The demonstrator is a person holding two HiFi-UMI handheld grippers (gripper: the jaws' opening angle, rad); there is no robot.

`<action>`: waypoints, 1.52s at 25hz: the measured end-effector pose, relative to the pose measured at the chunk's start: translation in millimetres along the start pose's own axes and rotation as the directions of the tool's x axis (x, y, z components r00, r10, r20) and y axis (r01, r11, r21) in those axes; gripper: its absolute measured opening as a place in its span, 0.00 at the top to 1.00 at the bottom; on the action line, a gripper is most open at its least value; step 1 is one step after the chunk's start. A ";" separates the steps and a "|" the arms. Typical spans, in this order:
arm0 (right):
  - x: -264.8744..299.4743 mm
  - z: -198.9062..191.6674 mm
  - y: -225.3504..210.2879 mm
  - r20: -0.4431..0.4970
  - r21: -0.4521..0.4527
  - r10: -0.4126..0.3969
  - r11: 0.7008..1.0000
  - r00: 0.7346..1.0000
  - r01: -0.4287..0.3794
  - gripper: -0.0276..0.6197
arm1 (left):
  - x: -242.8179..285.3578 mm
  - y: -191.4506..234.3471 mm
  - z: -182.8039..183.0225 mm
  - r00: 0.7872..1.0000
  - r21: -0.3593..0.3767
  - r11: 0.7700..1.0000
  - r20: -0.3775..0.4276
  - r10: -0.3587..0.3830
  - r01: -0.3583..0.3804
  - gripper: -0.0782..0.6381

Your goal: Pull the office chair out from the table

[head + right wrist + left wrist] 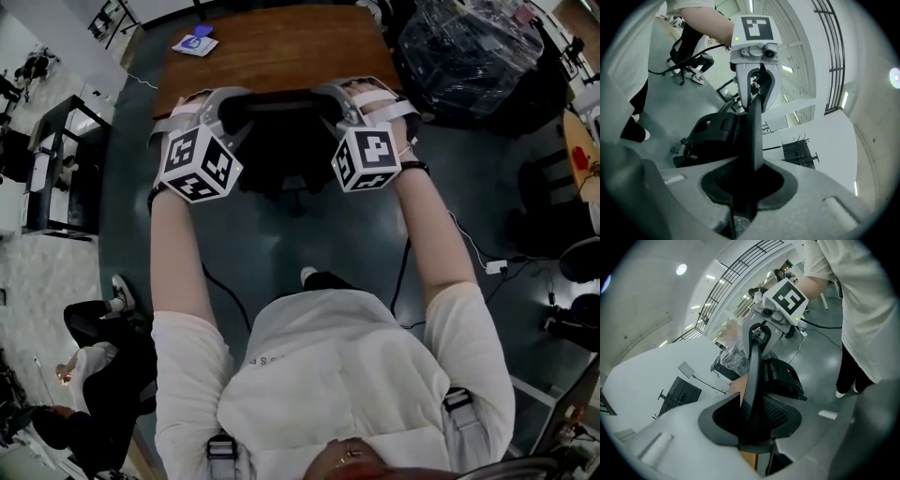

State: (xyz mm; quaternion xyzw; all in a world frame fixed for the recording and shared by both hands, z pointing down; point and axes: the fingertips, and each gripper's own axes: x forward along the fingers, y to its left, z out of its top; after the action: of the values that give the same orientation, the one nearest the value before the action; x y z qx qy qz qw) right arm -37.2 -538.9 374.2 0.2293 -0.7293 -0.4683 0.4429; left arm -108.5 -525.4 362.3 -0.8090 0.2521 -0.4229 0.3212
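The black office chair stands at the near edge of the brown wooden table. My left gripper and right gripper are both shut on the top edge of its backrest, one at each end. In the left gripper view the thin backrest edge runs up from between the jaws of the left gripper, toward the right gripper. In the right gripper view the backrest edge is clamped in the right gripper, with the left gripper at its far end. The seat is mostly hidden.
A blue-and-white paper lies on the table's far left corner. A plastic-wrapped dark pile stands at the right, a black rack at the left. A seated person is at lower left. Cables cross the grey floor.
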 end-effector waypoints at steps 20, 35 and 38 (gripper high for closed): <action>-97.1 55.9 49.7 -0.013 0.029 -0.047 0.998 0.999 0.047 0.86 | -81.6 -76.5 43.7 0.999 0.007 1.000 0.040 -0.006 0.006 0.69; -189.5 85.8 98.4 0.066 -0.014 -0.123 0.992 0.990 0.124 0.86 | -141.5 -153.5 99.1 0.998 -0.010 0.998 0.017 0.067 -0.066 0.69; -207.0 91.1 106.6 0.085 -0.021 -0.132 0.991 0.988 0.134 0.86 | -152.1 -166.8 110.0 0.997 -0.021 0.997 0.000 0.077 -0.077 0.68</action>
State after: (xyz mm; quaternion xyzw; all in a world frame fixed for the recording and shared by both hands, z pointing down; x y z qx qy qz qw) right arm -3.0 -291.5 364.0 0.2520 -0.7240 -0.5155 0.3830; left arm -71.1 -277.2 357.2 -0.8023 0.2873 -0.4070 0.3287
